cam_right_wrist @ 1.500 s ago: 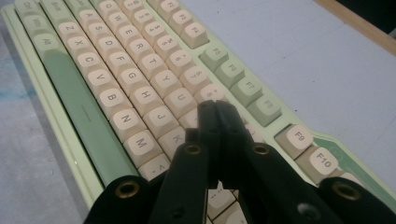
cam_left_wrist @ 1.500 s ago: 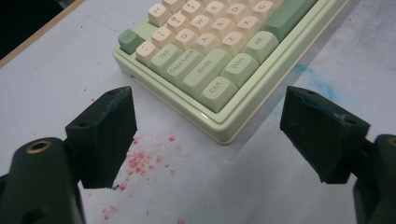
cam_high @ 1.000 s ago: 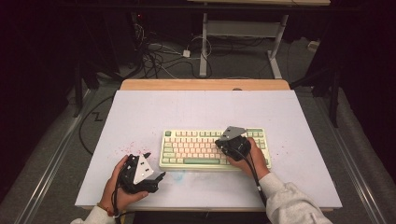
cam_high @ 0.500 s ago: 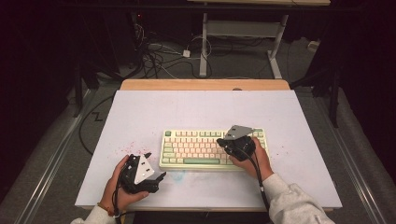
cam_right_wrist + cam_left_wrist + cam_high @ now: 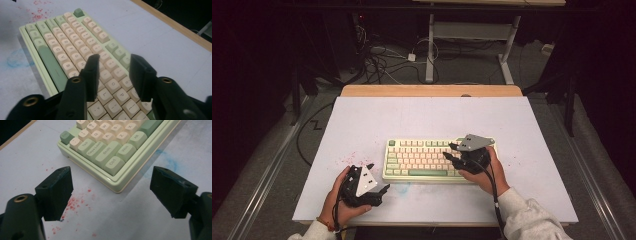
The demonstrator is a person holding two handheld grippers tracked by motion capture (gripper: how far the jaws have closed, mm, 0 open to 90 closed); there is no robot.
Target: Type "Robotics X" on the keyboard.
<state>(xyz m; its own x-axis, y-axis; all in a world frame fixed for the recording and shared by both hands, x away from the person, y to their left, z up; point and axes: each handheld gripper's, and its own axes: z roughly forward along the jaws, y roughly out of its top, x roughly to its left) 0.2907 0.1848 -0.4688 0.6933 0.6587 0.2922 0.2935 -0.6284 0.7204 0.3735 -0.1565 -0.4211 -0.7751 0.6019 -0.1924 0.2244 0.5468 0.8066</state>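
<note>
- While the keyboard (image 5: 439,159) lies in the middle of the white desk (image 5: 422,117), its long side is seen running left to right across the desk.
- The right hand-held gripper (image 5: 451,152) is held just over the right part of the keys, and it is pointed left along the keyboard's long side.
- Its jaws are seen a little apart in the right gripper view, with nothing held between them, and letter keys (image 5: 75,40) lie right under them.
- The left hand-held gripper (image 5: 379,178) is held off the keyboard, near its front left corner (image 5: 117,187).
- Its jaws are spread wide with nothing between them, and the corner lies just ahead of them.
- The right one is judged to be nearer the keys, so a key press is likely to be done by it.
- Red specks (image 5: 72,203) and a blue smudge (image 5: 167,161) are seen on the desk beside the keyboard.
</note>
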